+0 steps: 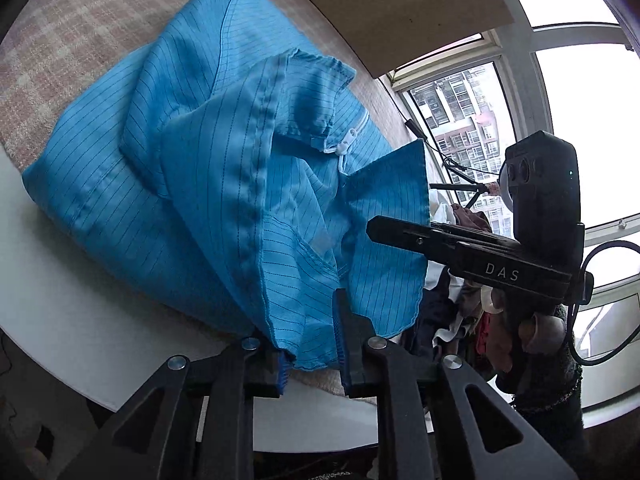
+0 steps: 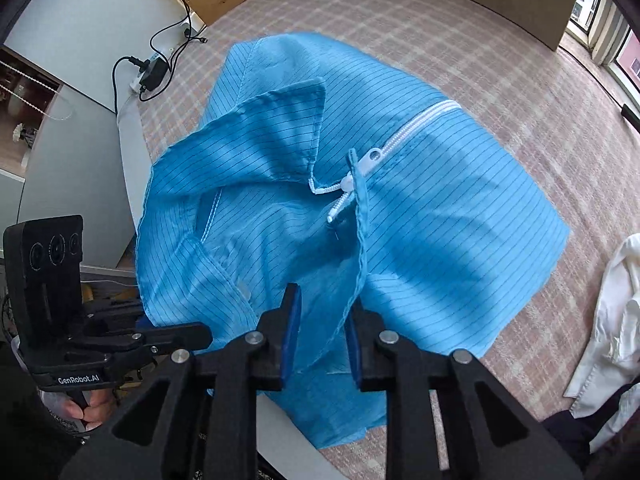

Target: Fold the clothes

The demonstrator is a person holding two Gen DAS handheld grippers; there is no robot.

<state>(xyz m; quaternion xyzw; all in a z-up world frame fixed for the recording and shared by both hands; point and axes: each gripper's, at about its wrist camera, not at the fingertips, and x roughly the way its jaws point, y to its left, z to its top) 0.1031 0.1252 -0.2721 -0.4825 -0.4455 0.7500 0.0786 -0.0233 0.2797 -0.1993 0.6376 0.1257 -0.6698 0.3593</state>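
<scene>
A light-blue pinstriped jacket (image 1: 180,160) with a white zipper (image 2: 400,136) lies crumpled on a pink checked cover (image 2: 480,40). Its near edge is bunched towards both grippers. A fold of the hem hangs loosely between the blue pads of my left gripper (image 1: 312,356), which stand apart without pressing it. My right gripper (image 2: 320,340) points steeply down over the jacket (image 2: 440,220), with a seamed edge running through the gap between its spread pads. Each gripper shows in the other's view: the right one (image 1: 384,234) at the jacket's right side, the left one (image 2: 200,334) at lower left.
A white tabletop edge (image 1: 60,300) runs under the cover. A pile of mixed clothes (image 1: 472,320) lies to the right, including a white shirt (image 2: 616,320). A power strip with cables (image 2: 152,72) sits at the far left. Windows (image 1: 480,120) stand beyond.
</scene>
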